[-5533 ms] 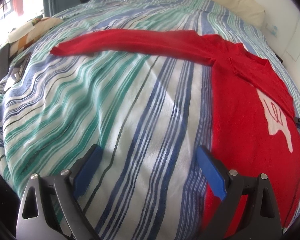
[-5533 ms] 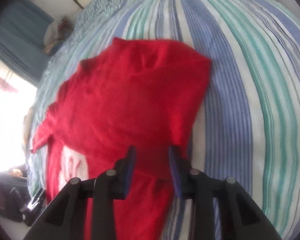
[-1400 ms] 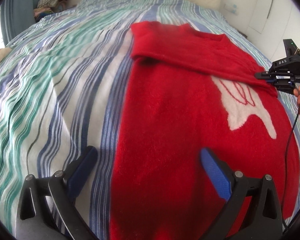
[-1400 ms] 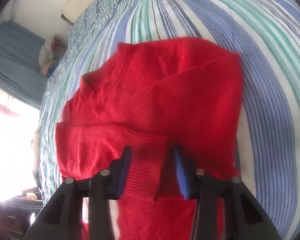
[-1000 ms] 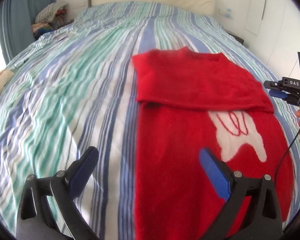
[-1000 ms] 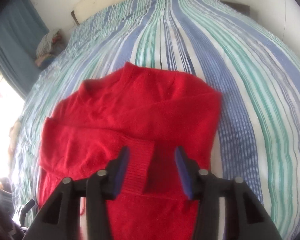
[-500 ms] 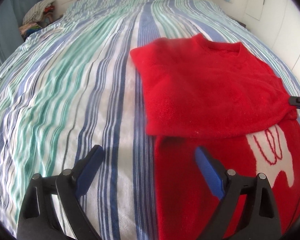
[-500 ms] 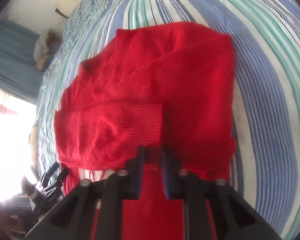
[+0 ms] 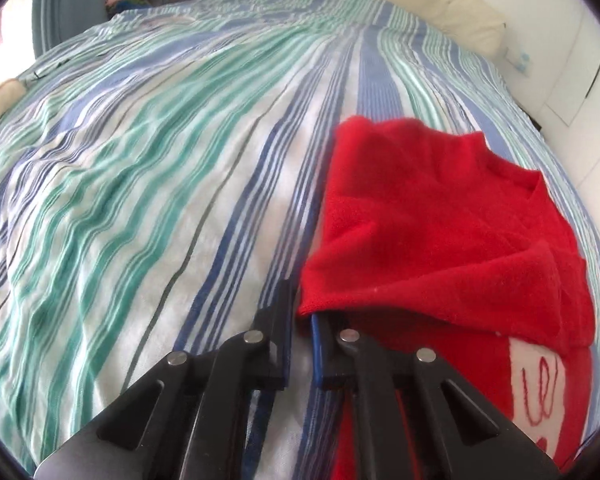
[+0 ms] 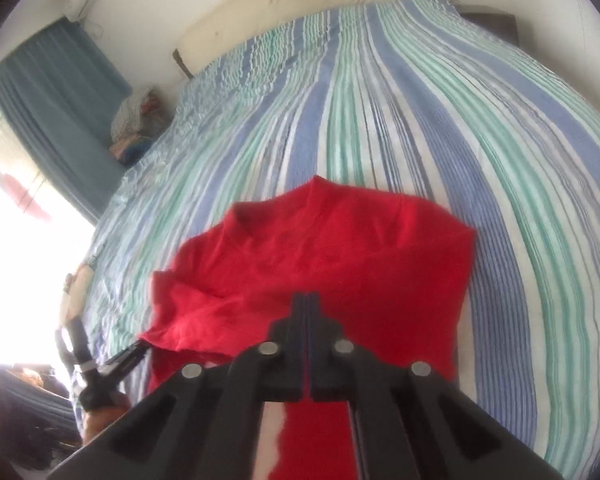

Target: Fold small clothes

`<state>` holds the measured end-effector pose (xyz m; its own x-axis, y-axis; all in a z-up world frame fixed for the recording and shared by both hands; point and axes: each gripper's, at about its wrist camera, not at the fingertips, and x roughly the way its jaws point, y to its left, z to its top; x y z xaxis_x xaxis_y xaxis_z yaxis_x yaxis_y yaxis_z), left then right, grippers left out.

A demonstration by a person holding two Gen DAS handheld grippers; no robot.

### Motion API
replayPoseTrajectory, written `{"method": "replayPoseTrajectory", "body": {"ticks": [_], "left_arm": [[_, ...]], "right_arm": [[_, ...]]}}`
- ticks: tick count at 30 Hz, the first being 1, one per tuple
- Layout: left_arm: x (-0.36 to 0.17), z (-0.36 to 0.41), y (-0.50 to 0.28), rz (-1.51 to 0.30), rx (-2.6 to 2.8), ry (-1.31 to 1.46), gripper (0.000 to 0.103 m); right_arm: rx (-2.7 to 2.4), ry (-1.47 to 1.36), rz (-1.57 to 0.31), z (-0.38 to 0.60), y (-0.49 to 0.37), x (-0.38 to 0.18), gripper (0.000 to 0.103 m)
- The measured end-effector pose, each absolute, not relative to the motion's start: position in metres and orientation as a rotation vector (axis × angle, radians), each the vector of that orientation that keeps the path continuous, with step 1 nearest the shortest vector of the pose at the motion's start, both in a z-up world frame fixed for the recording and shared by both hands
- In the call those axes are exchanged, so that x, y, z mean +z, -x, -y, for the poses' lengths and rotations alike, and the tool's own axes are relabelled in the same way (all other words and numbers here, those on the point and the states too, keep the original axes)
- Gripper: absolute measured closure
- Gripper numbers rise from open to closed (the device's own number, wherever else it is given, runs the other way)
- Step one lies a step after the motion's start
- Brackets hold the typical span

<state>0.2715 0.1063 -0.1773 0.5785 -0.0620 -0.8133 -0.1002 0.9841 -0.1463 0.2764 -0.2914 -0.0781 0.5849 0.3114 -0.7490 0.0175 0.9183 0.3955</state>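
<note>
we find the left gripper [image 9: 300, 312] narrow, pinching the red sweater [image 9: 440, 232] at its edge; right gripper [image 10: 306, 300] clamped on its folded fabric, over the striped bed [image 9: 140, 160].

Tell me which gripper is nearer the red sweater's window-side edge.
Left. The left gripper pinches the red sweater by its folded corner on that edge; the right gripper is clamped farther in, near the middle.

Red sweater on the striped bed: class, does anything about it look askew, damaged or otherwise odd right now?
The red sweater shows no damage, but its folded upper layer is lifted and rumpled, not flat. Each hand-held gripper, left and right, pinches a corner over the striped bedspread.
</note>
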Motion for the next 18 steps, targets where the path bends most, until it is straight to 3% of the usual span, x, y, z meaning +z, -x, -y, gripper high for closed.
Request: {"method": "replayPoseTrajectory", "body": {"ticks": [2,3,4,6,8,10,11,14,18], "left_arm": [[-0.175,-0.098,-0.271,-0.975,0.006,0.099,0.094],[-0.171,-0.097,-0.268,-0.977,0.006,0.065,0.083],[-0.167,-0.098,-0.264,-0.981,0.027,0.041,0.052],[-0.155,-0.107,-0.249,-0.960,0.065,0.060,0.016],[-0.142,-0.114,-0.233,-0.926,0.038,0.109,0.014],[-0.135,-0.113,-0.228,-0.915,0.022,0.109,0.013],[-0.133,-0.110,-0.229,-0.910,0.011,0.105,0.013],[-0.136,-0.096,-0.232,-0.913,-0.057,0.090,0.013],[-0.152,-0.083,-0.238,-0.952,-0.111,0.124,0.017]], "right_arm": [[0.143,-0.376,-1.016,0.295,-0.278,-0.111,0.103],[0.122,-0.373,-1.049,0.299,-0.275,-0.125,0.103],[0.105,-0.379,-1.067,0.302,-0.271,-0.135,0.101],[0.083,-0.397,-1.070,0.309,-0.258,-0.142,0.095],[0.074,-0.391,-1.055,0.311,-0.244,-0.135,0.076],[0.063,-0.369,-1.027,0.306,-0.230,-0.119,0.047],[0.101,-0.370,-1.009,0.299,-0.226,-0.110,0.042],[0.256,-0.422,-1.037,0.281,-0.239,-0.107,0.043],[0.249,-0.588,-1.089,0.287,-0.271,-0.126,0.059]]}}
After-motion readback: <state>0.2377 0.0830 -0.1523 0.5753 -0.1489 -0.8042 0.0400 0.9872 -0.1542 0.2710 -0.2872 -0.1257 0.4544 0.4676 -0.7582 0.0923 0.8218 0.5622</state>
